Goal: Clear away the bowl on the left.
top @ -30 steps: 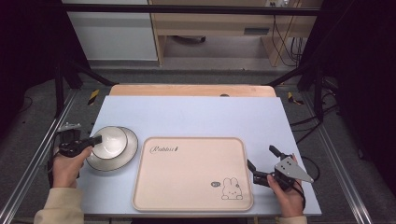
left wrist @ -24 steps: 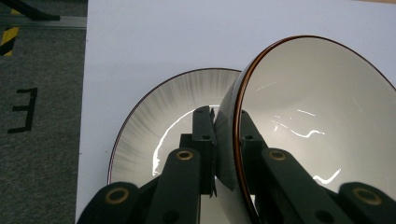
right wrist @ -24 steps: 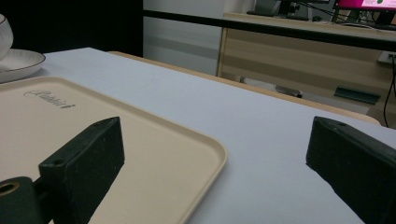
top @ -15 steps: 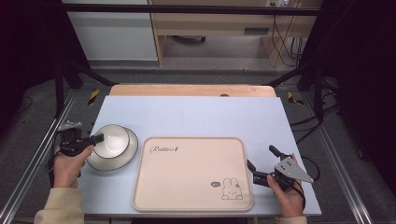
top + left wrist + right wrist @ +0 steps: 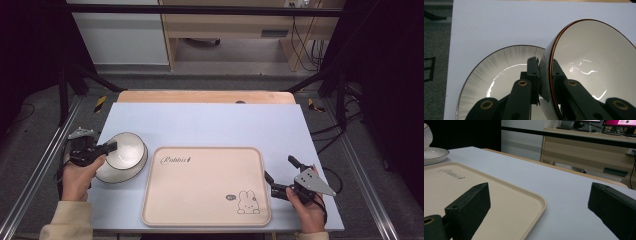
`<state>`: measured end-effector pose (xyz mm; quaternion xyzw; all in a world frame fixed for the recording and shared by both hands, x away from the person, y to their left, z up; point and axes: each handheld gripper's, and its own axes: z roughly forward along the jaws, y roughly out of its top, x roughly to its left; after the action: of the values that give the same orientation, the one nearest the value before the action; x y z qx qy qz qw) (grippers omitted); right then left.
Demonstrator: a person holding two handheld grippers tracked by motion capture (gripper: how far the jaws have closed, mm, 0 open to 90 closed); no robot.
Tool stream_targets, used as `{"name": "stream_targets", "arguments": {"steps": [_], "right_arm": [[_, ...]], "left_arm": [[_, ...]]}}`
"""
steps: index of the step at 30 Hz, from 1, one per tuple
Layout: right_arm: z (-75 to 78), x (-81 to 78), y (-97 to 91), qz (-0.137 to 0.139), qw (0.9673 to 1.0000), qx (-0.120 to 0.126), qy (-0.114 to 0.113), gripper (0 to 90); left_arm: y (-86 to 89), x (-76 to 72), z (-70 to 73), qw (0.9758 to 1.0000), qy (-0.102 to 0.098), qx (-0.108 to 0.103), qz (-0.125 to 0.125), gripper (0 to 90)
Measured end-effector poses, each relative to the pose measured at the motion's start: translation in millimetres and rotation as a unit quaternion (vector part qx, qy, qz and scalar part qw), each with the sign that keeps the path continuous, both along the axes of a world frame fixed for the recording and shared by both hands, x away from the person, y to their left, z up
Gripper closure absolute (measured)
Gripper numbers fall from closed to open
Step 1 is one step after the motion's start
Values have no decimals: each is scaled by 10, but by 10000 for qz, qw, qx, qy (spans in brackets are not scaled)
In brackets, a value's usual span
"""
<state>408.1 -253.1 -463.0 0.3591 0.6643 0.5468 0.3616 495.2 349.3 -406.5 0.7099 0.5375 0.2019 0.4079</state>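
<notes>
A white bowl (image 5: 128, 149) with a brown rim (image 5: 596, 62) hangs tilted over a white plate (image 5: 114, 175) with grey streaks (image 5: 496, 72) at the table's left. My left gripper (image 5: 111, 147) is shut on the bowl's rim, one jaw inside and one outside (image 5: 544, 68). A cream tray (image 5: 205, 185) with a rabbit drawing lies flat in the middle. At the tray's right edge my right gripper (image 5: 281, 171) stands open, with the tray's corner (image 5: 499, 202) and bare table between its jaws (image 5: 540, 203). The right gripper view has the plate (image 5: 434, 155) and bowl (image 5: 426, 135) far off.
A pale blue sheet (image 5: 215, 125) covers the table, with a wooden strip (image 5: 200, 96) along the far edge. Black frame posts (image 5: 65, 75) stand at both sides. Beyond the table are a wooden bench (image 5: 584, 147) and cables on the floor.
My left gripper has carried the bowl slightly to the right over the plate. The right gripper and the tray have stayed where they were.
</notes>
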Motion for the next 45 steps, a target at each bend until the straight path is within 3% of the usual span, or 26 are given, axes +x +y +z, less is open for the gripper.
{"name": "stream_targets", "arguments": {"steps": [16, 33, 45], "right_arm": [[31, -3, 23, 44, 9999, 51, -117, 30], [-37, 96, 46, 84, 9999, 126, 0, 30], [4, 105, 109, 297, 9990, 138, -292, 29]], "left_arm": [[-205, 10, 7, 9995, 29, 40, -304, 821], [-487, 66, 132, 9981, 115, 71, -596, 821], [-643, 135, 313, 9970, 181, 31, -746, 821]]}}
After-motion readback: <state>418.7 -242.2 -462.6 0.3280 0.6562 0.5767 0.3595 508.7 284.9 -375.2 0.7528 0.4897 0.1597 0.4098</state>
